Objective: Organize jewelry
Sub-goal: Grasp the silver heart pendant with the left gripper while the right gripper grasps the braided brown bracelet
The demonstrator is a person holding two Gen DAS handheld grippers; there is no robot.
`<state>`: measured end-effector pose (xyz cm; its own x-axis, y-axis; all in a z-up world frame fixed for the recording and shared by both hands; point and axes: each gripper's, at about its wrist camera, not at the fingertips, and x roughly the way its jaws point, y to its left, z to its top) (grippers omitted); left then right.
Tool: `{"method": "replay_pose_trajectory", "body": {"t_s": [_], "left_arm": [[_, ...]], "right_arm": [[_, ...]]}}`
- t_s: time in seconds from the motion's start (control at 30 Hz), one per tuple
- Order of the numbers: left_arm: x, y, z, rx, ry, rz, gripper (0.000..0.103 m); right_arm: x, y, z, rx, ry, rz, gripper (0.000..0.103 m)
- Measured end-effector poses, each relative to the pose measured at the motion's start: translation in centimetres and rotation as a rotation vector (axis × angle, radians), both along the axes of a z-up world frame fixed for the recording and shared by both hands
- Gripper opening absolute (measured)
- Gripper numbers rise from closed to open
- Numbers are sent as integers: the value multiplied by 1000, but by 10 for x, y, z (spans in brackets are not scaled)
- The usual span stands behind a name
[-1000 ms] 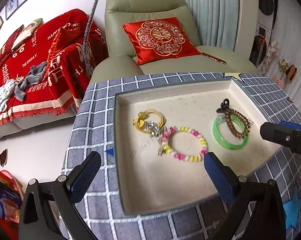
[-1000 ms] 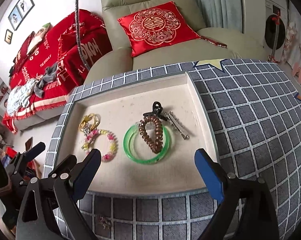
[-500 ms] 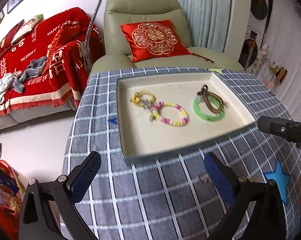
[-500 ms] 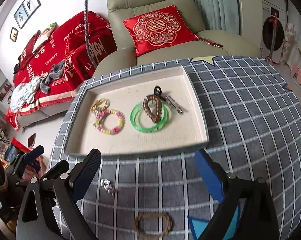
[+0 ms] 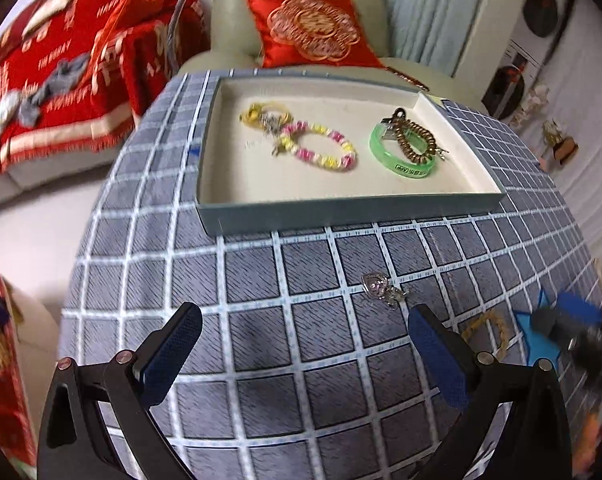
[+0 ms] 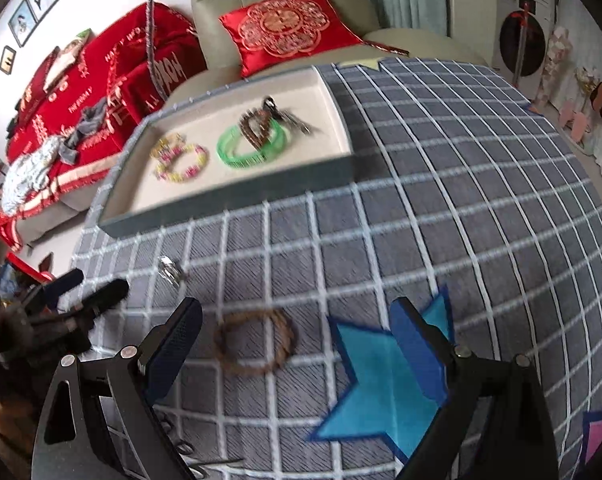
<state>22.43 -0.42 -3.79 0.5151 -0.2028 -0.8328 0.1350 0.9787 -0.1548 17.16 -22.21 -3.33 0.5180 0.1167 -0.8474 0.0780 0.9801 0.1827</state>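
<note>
Both grippers are hanging over a table covered with a grey checked cloth (image 5: 261, 280), and both are spread wide with nothing between the blue pads. In the left wrist view, the left gripper (image 5: 301, 356) is filling the bottom of the frame, and a small silver charm (image 5: 381, 286) is lying on the cloth just above its right finger, in the middle right of the picture. A thin brown bracelet (image 6: 255, 342) is lying flat on the cloth too; in the right wrist view it is sitting in the lower middle, between the fingers of the right gripper (image 6: 297, 352) but not touching them. Beside it, at the lower right, a blue star patch (image 6: 381, 380) is showing on the cloth. The shallow tray (image 5: 341, 210) is standing in the upper middle of the left wrist view. Inside it, a pink and yellow bead bracelet (image 5: 321, 148) is lying at the left next to a yellow loop (image 5: 257, 114), and a green bangle (image 5: 401, 160) at the right is carrying a brown coil band (image 5: 415, 140) across it. The picture is blurred at the right edge.
</note>
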Motion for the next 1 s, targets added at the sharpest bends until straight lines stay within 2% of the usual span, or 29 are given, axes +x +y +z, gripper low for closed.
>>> {"method": "replay_pose_trajectory", "body": {"t_s": [0.1,0.37,0.8,0.87,0.93,1.0], "left_arm": [[2,-5,-5,-33,31,31,103],[12,-23,-17,-17,62,91,103],[12,-35,-26,134,17,65,103],[12,-33,-26,135,14,57,103],[10,-32,-24,133,3,48,103],[10,-35,-22,136,-3,28,97]], "right_arm": [[-6,-3,-4,-21,3,-4,96],[-11,-5,-13,-41,10,-7,96],[-5,16,-29,-140,17,48,95],[-4,22,-31,-159,17,64,92],[-5,28,-34,-188,20,78,81],[-7,31,-34,-195,4,95,75]]}}
